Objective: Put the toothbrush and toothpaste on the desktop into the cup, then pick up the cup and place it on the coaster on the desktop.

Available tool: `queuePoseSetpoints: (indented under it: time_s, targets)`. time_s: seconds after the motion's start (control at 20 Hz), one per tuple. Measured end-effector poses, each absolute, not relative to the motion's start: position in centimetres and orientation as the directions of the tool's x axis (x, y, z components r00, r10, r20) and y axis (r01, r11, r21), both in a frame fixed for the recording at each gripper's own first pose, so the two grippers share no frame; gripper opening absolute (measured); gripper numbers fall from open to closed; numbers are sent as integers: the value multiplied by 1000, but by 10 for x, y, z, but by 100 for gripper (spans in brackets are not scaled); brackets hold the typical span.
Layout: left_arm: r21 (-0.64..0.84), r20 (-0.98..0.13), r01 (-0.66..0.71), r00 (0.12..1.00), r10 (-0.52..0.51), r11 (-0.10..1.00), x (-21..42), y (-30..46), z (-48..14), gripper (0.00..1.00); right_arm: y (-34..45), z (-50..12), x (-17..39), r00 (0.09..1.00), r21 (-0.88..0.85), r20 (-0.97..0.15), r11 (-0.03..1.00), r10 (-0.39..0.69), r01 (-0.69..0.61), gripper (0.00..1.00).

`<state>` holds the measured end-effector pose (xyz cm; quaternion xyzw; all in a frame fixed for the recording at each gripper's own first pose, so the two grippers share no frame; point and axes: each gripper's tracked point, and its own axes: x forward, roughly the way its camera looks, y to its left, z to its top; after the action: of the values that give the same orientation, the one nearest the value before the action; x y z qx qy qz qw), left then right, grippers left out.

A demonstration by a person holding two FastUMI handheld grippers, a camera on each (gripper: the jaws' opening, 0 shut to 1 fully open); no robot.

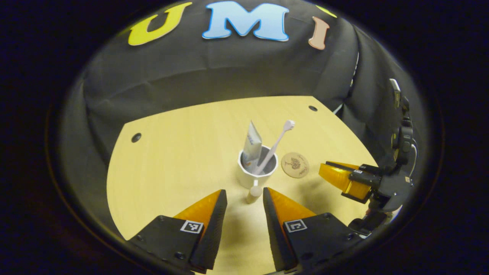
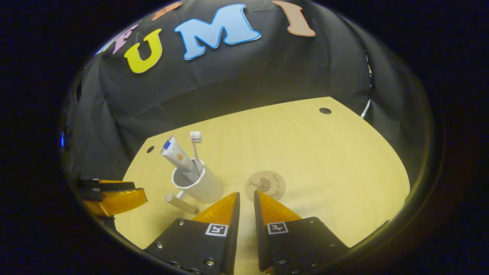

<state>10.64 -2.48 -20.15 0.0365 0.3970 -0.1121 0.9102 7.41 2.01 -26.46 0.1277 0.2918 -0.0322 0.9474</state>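
Cup (image 1: 255, 172) stands upright on the bench (image 1: 172, 160), roughly mid-bench and a bit toward the near edge. Toothpaste (image 1: 252, 147) and toothbrush (image 1: 276, 143) both sit inside it – tube leaning one way, brush leaning the other with its bristle head up above the rim. In the right gripper view the same cup (image 2: 198, 185), toothpaste (image 2: 177, 156) and toothbrush (image 2: 196, 147) show toward the bench's left side.

A pale handle (image 1: 254, 194) sticks out from the cup's side toward the near edge, lying close over the bench; also seen in the right gripper view (image 2: 180, 203).

Coaster (image 1: 295, 165) lies flat on the bench just beside the cup, not touching it – bare, cup not yet on it. In the right gripper view the coaster (image 2: 265, 185) sits straight ahead of that view's own tongs.

Left tongs (image 1: 244, 196) are spread, nothing between them, lined up on the cup's handle, which sits just ahead of the gap; can't tell if any contact. Seen from the right gripper view, the left tongs (image 2: 131, 193) hang at the bench's left edge, near the cup.

Right tongs (image 2: 244, 196) have the tips close with a narrow gap, pinching nothing, above the bench just short of the coaster. In the left gripper view the right tongs (image 1: 326, 170) hover near the bench's right edge, beside the coaster, apart from it
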Motion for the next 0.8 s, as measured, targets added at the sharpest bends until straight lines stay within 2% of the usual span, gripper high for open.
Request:
queuePoseSetpoints:
  time_s: [0.3,0.55,0.65,0.7,0.8]
  targets:
    - [14,-855,343,492,-167,939,118,-27,-241,61,-21,-273,55,809,229,-586,948,-47,221,23]
    - [62,-929,363,363,-80,930,130,-27,-275,61,-48,-279,40,792,230,-604,933,-88,278,23]
    - [72,-948,368,315,-52,927,138,-26,-288,65,-57,-281,33,786,227,-609,928,-101,295,23]
    - [69,-956,370,291,-45,926,140,-28,-295,61,-60,-282,30,783,226,-612,926,-107,303,23]
    - [67,-967,366,252,-29,928,143,-30,-308,61,-68,-286,24,775,226,-621,921,-116,319,23]
